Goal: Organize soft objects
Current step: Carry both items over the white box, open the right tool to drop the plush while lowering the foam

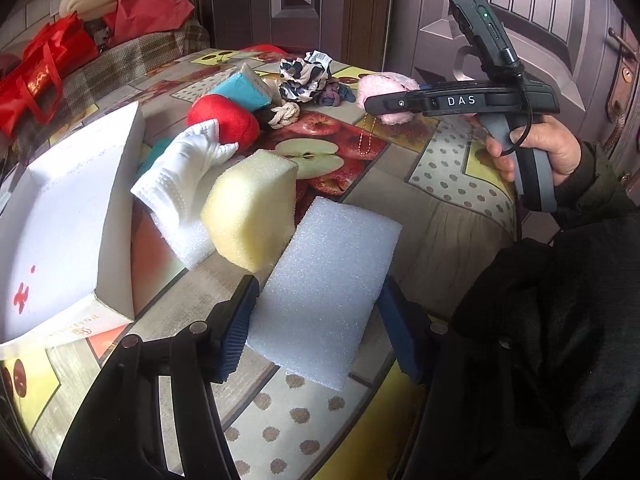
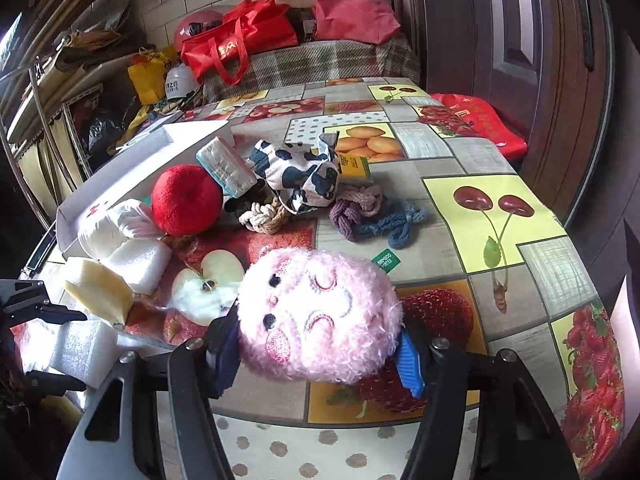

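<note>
A white foam block [image 1: 324, 288] lies between the blue pads [image 1: 236, 328] of my left gripper [image 1: 316, 332], and both pads press its long sides. My right gripper [image 2: 316, 352] is shut on a fluffy pink plush face [image 2: 320, 316], low over the fruit-print tablecloth [image 2: 460, 216]. The left wrist view shows that plush [image 1: 380, 88] in the right gripper's fingers [image 1: 384, 102], held by a person's hand [image 1: 552, 152]. A yellow sponge [image 1: 252, 208], a white glove [image 1: 188, 160] and a red plush apple [image 1: 224, 116] lie just beyond the foam block.
An open white box [image 1: 60, 216] stands at the left of the table. Behind the apple lie a teal tissue pack [image 1: 244, 88], a cow-print cloth [image 2: 300, 176], knotted ropes [image 2: 372, 216] and a second white foam piece [image 2: 140, 260]. Red bags [image 2: 240, 44] crowd the sofa behind.
</note>
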{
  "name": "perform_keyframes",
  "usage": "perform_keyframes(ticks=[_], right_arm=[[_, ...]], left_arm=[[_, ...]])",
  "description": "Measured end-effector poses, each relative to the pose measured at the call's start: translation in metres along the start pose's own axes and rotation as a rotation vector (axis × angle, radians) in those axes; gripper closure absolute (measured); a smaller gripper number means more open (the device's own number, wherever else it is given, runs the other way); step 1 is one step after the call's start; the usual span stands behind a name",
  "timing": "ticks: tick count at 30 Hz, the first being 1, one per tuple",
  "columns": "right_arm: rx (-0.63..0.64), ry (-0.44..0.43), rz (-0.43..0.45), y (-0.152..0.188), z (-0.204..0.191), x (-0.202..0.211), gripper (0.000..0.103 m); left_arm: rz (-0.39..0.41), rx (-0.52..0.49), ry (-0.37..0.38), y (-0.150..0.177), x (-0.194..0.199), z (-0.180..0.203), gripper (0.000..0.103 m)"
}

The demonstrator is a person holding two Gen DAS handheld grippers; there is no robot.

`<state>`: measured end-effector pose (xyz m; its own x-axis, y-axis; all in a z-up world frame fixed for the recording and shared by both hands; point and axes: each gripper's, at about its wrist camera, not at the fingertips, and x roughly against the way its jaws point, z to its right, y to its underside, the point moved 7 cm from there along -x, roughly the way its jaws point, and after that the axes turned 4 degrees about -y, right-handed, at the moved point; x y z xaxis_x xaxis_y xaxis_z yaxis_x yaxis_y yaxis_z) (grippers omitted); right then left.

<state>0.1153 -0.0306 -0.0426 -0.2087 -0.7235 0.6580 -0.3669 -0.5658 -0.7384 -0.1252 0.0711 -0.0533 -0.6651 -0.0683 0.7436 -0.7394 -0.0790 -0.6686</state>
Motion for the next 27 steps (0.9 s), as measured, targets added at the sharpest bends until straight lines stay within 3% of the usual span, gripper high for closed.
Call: perform_keyframes(ticks=[3, 6, 8, 10, 15, 19, 23, 27], right_arm=[[-0.021, -0.02, 0.139, -0.018, -0.006, 0.025, 0.039], [-0.052, 0.006, 0.295, -0.035, -0.01, 0.042, 0.038], [-0.072, 0.014, 0.341, -0.04, -0.014, 0.041, 0.038], [-0.077, 0.018, 0.359, -0.04, -0.02, 0.035, 0.038], [-0.043, -0.007, 0.363, -0.044, -0.041, 0.027, 0.038], [-0.006, -0.03, 0.387, -0.048, -0.061, 0.025, 0.038], [0.05, -0.046, 0.416, -0.051, -0.084, 0.022, 0.038], [0.115, -0.06, 0.417, -0.051, -0.108, 0.017, 0.038]], left_arm=[[0.11, 0.071, -0.095, -0.008, 0.022, -0.023, 0.042], [0.236, 0.162, -0.315, -0.018, 0.044, -0.07, 0.041], [0.303, 0.238, -0.452, -0.019, 0.056, -0.101, 0.041], [0.331, 0.317, -0.531, -0.014, 0.063, -0.127, 0.041], [0.394, 0.408, -0.583, 0.0, 0.083, -0.148, 0.041], [0.378, 0.453, -0.613, 0.005, 0.077, -0.161, 0.041], [0.416, 0.456, -0.708, 0.006, 0.082, -0.175, 0.041], [0.409, 0.492, -0.723, 0.008, 0.079, -0.193, 0.041]])
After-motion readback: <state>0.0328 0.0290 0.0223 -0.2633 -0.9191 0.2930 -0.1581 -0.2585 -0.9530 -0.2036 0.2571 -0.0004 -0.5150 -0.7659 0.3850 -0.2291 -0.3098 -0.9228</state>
